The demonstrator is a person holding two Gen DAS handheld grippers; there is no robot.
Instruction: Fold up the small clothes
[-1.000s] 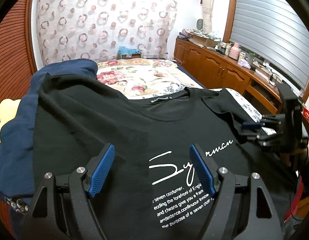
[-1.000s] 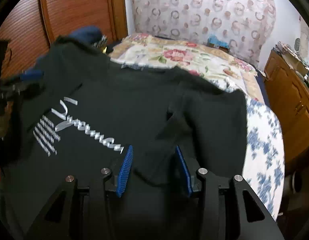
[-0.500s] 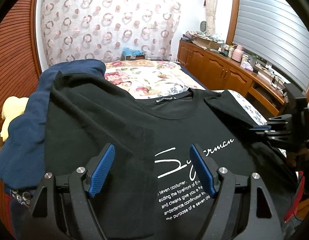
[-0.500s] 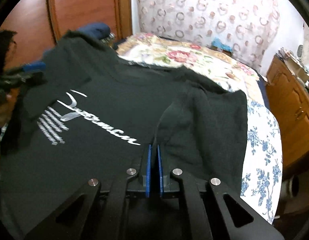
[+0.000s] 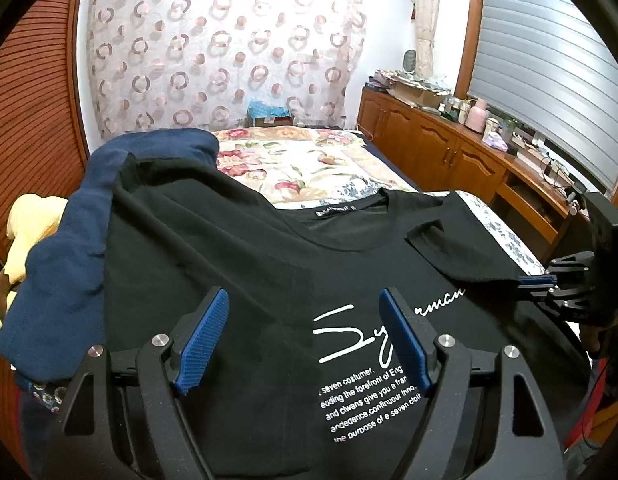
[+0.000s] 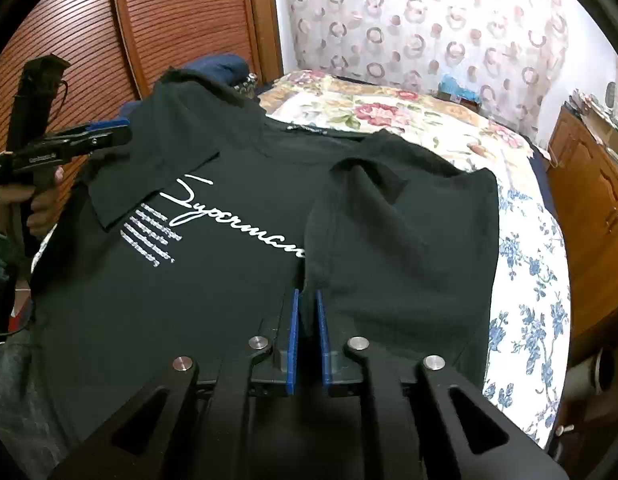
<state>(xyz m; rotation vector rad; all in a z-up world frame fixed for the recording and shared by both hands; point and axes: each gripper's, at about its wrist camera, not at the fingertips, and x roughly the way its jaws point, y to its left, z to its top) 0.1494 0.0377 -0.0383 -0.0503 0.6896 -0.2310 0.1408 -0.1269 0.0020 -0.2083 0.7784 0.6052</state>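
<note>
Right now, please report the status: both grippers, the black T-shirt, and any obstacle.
Left gripper open, over the shirt front. Right gripper shut on the sleeve, jaws just closed. Black T-shirt flat on the bed. Navy garment lies partly under it.

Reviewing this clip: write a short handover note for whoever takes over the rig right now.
Right gripper: jaws just closed, pinching the edge of the black T-shirt at its right sleeve, which is lifted over the print.
Left gripper: open, holding nothing, above the shirt's front.
The shirt lies face up on the bed, with a navy garment beside it.
Done: left sleeve already lies folded in.
Left: lay the right sleeve flat, then fold the body.
</note>
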